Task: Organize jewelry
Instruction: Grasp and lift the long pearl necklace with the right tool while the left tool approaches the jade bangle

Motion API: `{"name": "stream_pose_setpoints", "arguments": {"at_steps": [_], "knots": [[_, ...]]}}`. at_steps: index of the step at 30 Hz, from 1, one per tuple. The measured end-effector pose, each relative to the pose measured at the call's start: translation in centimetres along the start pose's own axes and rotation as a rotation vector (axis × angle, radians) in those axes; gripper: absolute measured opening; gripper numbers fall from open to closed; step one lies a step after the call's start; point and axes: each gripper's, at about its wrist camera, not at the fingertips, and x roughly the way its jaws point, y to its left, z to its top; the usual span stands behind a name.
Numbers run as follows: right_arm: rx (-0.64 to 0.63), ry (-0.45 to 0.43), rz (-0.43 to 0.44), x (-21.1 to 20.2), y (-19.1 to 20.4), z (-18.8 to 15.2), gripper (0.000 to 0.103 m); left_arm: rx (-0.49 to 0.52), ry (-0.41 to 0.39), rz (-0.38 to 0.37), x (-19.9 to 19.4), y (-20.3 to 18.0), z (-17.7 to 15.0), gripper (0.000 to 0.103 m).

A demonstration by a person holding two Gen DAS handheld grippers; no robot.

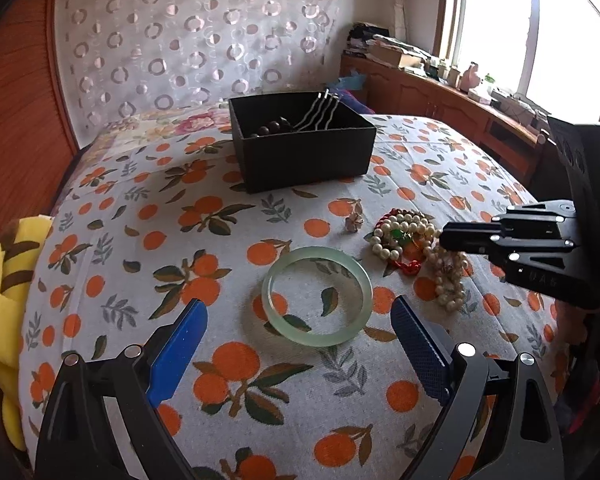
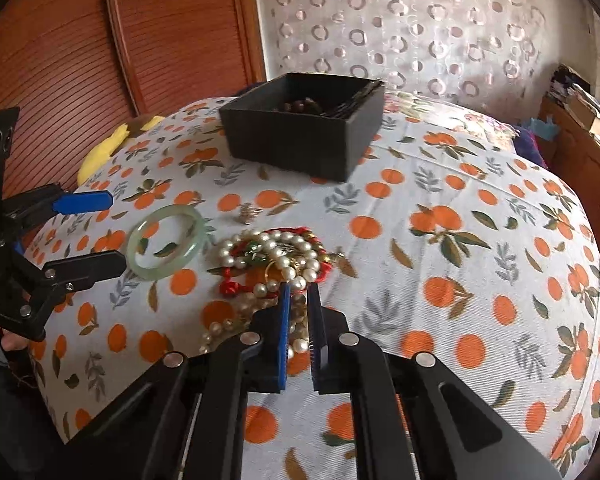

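Observation:
A pale green jade bangle (image 1: 324,339) (image 2: 198,236) lies flat on the orange-print sheet. My left gripper (image 1: 298,303) (image 2: 118,230) is open, its blue pads wide on either side of the bangle's near edge without touching it. To the bangle's right is a tangle of pearl necklace (image 1: 392,236) (image 2: 268,240), red cord (image 2: 232,288) and green stones. My right gripper (image 2: 300,288) (image 1: 452,238) is over that pile, its pads shut on a pearl strand. A small flower-shaped piece (image 1: 354,222) (image 2: 250,214) lies loose. The black box (image 1: 304,160) (image 2: 292,140) behind holds dark beads and wavy hairpins.
A yellow plush toy (image 1: 4,280) (image 2: 104,148) sits at the bed's left edge by the wooden headboard. A wooden cabinet (image 1: 440,92) with clutter runs under the window on the right. A person's hand (image 2: 8,340) holds the left gripper.

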Motion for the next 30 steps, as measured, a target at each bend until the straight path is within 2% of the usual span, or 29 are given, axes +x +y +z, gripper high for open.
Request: {"name": "stream_pose_setpoints", "arguments": {"at_steps": [11,26,30], "knots": [[-0.011,-0.071,-0.003,-2.1,-0.6,0.2,0.008,0.044,0.048,-0.005,1.8,-0.8,0.6,0.089],[-0.069,-0.195,-0.063,-7.0,-0.4,3.4,0.008,0.037,0.089,-0.010,3.5,-0.7,0.9,0.089],[-0.073,-0.220,-0.067,-8.1,-0.5,4.2,0.008,0.035,0.070,-0.021,3.1,-0.5,0.8,0.076]]}}
